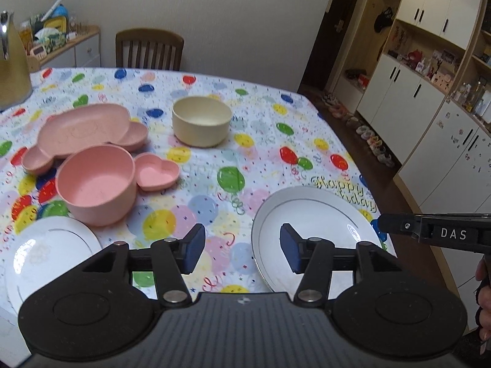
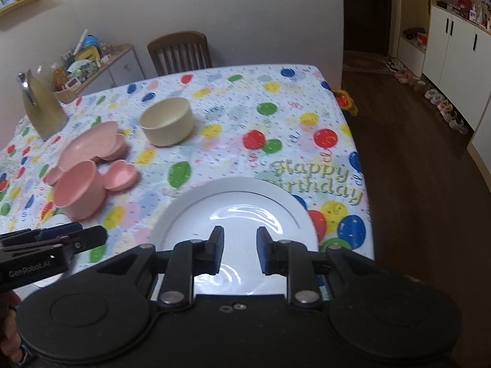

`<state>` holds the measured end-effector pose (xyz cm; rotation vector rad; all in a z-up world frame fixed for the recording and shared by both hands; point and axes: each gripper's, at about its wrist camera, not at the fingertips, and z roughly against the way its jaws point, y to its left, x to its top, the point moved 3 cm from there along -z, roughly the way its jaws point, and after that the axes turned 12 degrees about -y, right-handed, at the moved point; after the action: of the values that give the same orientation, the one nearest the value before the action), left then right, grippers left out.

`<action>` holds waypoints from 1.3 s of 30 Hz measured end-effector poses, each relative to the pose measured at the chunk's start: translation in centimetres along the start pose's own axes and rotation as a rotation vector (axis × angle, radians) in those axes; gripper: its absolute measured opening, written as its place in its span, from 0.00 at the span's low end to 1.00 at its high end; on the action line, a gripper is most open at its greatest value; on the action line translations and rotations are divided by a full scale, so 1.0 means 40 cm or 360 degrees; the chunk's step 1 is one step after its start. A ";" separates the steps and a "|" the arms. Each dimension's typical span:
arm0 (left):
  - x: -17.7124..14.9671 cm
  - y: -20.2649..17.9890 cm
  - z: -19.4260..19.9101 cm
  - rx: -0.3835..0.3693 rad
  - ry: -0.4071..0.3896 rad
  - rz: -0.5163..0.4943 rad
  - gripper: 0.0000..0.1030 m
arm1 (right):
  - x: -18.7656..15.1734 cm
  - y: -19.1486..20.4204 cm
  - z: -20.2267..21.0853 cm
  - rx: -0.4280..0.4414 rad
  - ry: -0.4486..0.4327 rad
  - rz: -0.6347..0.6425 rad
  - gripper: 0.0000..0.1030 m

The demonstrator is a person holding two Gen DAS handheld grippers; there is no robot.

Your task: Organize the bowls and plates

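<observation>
White glazed ceramic plate (image 2: 245, 211) lies flat on the balloon-print tabletop (image 2: 233, 116), near its right edge. Judged heavy, slick, breakable; take it by the rim. Right tongs (image 2: 237, 251) hover above it, narrowly parted, empty; left tongs (image 1: 242, 250) wider, empty.

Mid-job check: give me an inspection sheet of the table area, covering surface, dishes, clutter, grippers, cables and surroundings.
Surface: table under a balloon-print tablecloth.
Job's things: pink bowl, pink heart dish and pink divided plate grouped together; cream bowl apart, upright, empty; one white plate near the table's right edge, another white plate at the near left.
Clutter: gold kettle at the far left.
Grippers: left gripper open, nothing between its jaws; right gripper open narrowly above the right plate, holding nothing.
Cables: nothing seen.
Surroundings: wooden chair, cluttered side cabinet, white cupboards, shoes on the floor.
</observation>
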<state>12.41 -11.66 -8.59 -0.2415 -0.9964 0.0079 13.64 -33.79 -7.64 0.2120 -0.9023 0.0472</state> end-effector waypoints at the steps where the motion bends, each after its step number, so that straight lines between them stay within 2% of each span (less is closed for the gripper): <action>1: 0.005 0.007 0.012 -0.0004 -0.0015 0.0004 0.51 | 0.003 0.018 0.011 0.0010 -0.0017 0.0009 0.23; 5: 0.024 0.039 0.062 -0.0002 -0.0082 0.0010 0.52 | 0.015 0.084 0.051 0.0055 -0.0093 0.0045 0.29; 10: 0.048 0.086 0.128 0.0019 -0.0181 0.0017 0.62 | 0.029 0.157 0.088 0.0095 -0.0185 0.0088 0.53; 12: 0.054 0.106 0.150 0.0037 -0.0215 0.0022 0.65 | 0.032 0.188 0.096 0.0113 -0.0204 0.0112 0.55; 15: 0.062 0.141 0.182 0.0071 -0.0269 0.0027 0.74 | 0.033 0.231 0.105 0.0140 -0.0232 0.0135 0.66; 20: 0.074 0.199 0.224 0.0131 -0.0344 0.0020 0.78 | 0.037 0.305 0.116 0.0198 -0.0277 0.0169 0.83; 22: 0.078 0.229 0.237 0.0165 -0.0367 0.0027 0.80 | 0.037 0.335 0.118 0.0215 -0.0305 0.0195 0.95; 23: 0.079 0.246 0.244 0.0180 -0.0383 0.0028 0.82 | 0.038 0.350 0.119 0.0221 -0.0330 0.0205 0.98; 27: 0.084 0.323 0.268 0.0264 -0.0432 0.0038 0.93 | 0.038 0.408 0.111 0.0262 -0.0406 0.0232 1.00; 33: 0.085 0.432 0.264 0.0377 -0.0426 0.0073 0.93 | 0.022 0.492 0.058 0.0298 -0.0396 0.0297 1.00; 39: 0.047 0.524 0.225 0.0425 -0.0325 0.0091 0.93 | -0.011 0.555 -0.010 0.0313 -0.0354 0.0358 1.00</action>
<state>8.10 10.75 -6.66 -0.0241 -1.1784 0.2202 10.80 -11.97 -4.61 0.3018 -1.1414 0.3275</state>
